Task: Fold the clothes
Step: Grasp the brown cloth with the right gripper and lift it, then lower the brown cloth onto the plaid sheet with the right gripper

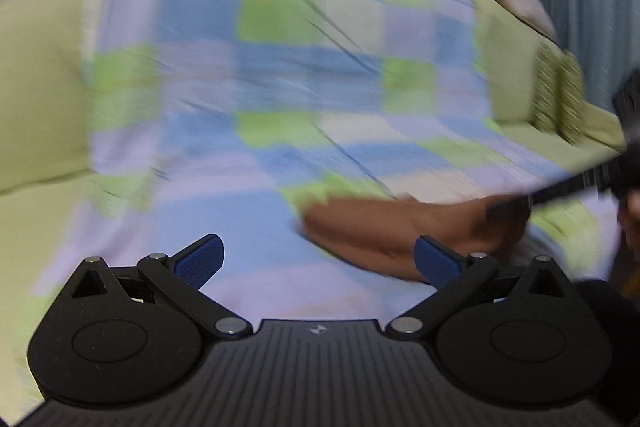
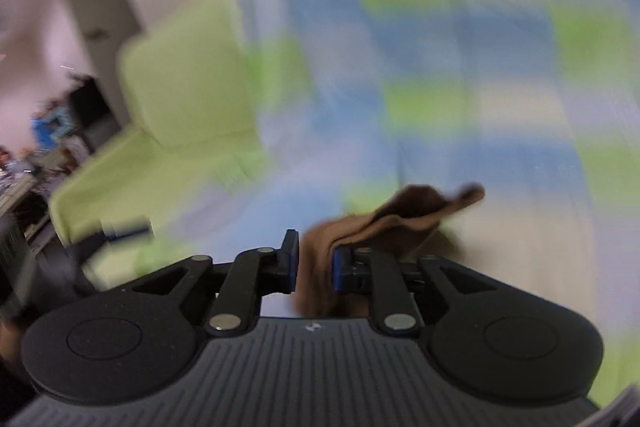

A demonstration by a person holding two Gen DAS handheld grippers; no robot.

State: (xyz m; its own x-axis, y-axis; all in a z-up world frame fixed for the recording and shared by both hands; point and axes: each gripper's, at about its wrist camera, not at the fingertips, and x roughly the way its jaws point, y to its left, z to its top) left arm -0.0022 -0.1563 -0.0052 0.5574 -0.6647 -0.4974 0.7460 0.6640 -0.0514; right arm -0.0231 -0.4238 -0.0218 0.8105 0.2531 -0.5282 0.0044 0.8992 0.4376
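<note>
**Brown cloth pinched, both views blurred**

Here, no lettering was readable; only a small pale emblem [image 1: 319, 328] showed on the gripper body. The right gripper [image 2: 314, 264] stood narrow, clamped on a soft brown cloth garment [image 2: 394, 217], its free end trailing up and right over the blue, green and lilac checked blanket [image 1: 256, 67]. The left gripper [image 1: 319, 259] stood wide, holding nothing, the garment lying lengthwise just beyond its right finger.

Both grippers [image 1: 318, 257] [image 2: 314, 261] are matte black (ribbed housing) with blue pads [image 1: 200, 259].
</note>
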